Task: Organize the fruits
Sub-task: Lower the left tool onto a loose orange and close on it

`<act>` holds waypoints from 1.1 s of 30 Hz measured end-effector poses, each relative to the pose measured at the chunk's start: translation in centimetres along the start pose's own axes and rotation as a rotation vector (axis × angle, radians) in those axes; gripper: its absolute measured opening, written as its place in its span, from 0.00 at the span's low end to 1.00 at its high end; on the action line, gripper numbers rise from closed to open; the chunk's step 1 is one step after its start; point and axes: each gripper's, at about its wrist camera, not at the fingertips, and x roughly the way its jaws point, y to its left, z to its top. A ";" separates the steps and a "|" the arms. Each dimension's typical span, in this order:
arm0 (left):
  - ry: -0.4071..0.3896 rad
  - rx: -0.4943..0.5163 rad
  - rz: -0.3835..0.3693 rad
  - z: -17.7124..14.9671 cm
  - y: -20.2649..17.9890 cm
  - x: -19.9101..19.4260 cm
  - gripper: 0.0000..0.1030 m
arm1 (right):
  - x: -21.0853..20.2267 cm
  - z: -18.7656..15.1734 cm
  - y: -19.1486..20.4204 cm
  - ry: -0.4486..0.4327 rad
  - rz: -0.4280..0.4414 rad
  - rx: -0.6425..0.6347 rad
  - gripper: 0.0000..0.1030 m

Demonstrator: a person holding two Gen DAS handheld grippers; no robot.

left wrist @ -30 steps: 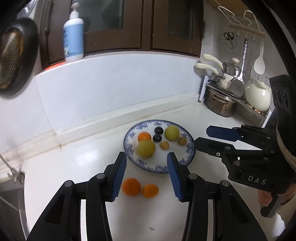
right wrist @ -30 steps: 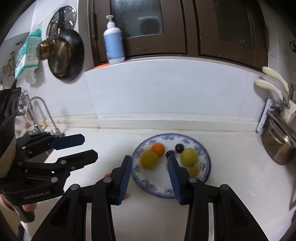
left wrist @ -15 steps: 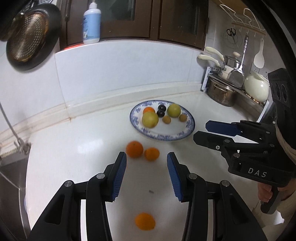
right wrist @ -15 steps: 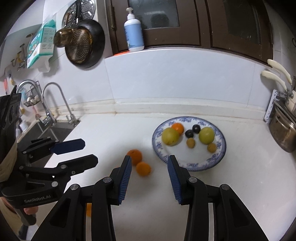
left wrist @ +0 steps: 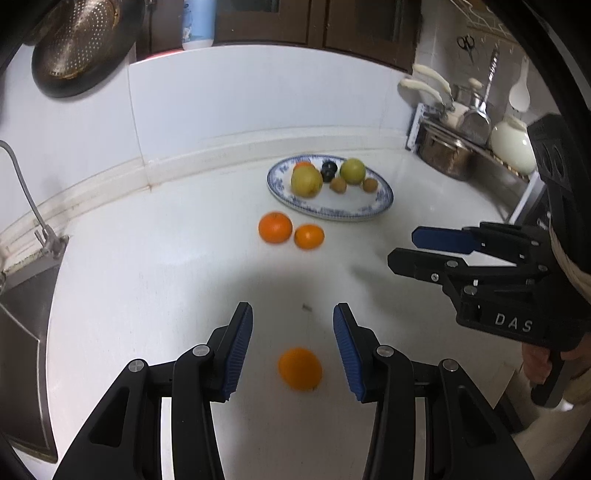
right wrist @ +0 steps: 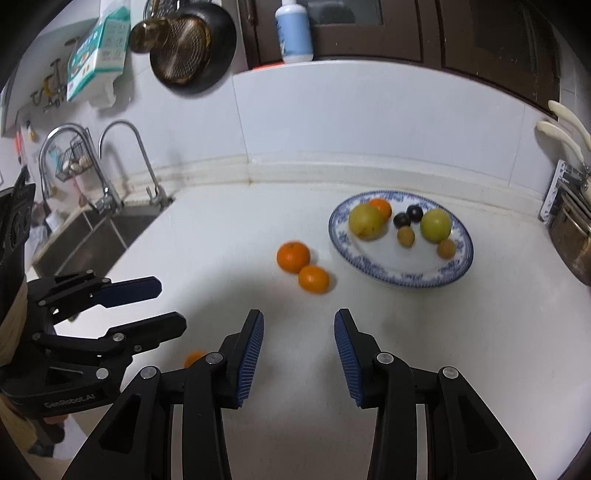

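A blue-patterned plate at the back of the white counter holds two yellow-green fruits, an orange, two dark plums and two small brown fruits. Two oranges lie side by side just in front of it. A third orange lies nearer, on the counter. It sits between the fingers of my left gripper, which is open, its pads clear of the fruit. My right gripper is open and empty, short of the orange pair.
A steel sink with two faucets drops off at the counter's left. Pots and a utensil rack crowd the right back corner. A pan with a strainer hangs on the wall, and a pump bottle stands on the ledge.
Both grippers have drawn back from the plate and sunk toward the counter. The plate now sits farther off, and the third orange has come between the left fingers.
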 end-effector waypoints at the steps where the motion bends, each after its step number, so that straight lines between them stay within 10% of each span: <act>1: 0.010 0.005 0.003 -0.5 -0.1 0.0 0.43 | 0.1 -0.4 0.2 0.007 -0.001 -0.003 0.40; 33: 0.134 -0.075 -0.031 -3.6 -0.1 5.2 0.32 | 3.0 -4.0 0.5 0.155 0.016 0.016 0.40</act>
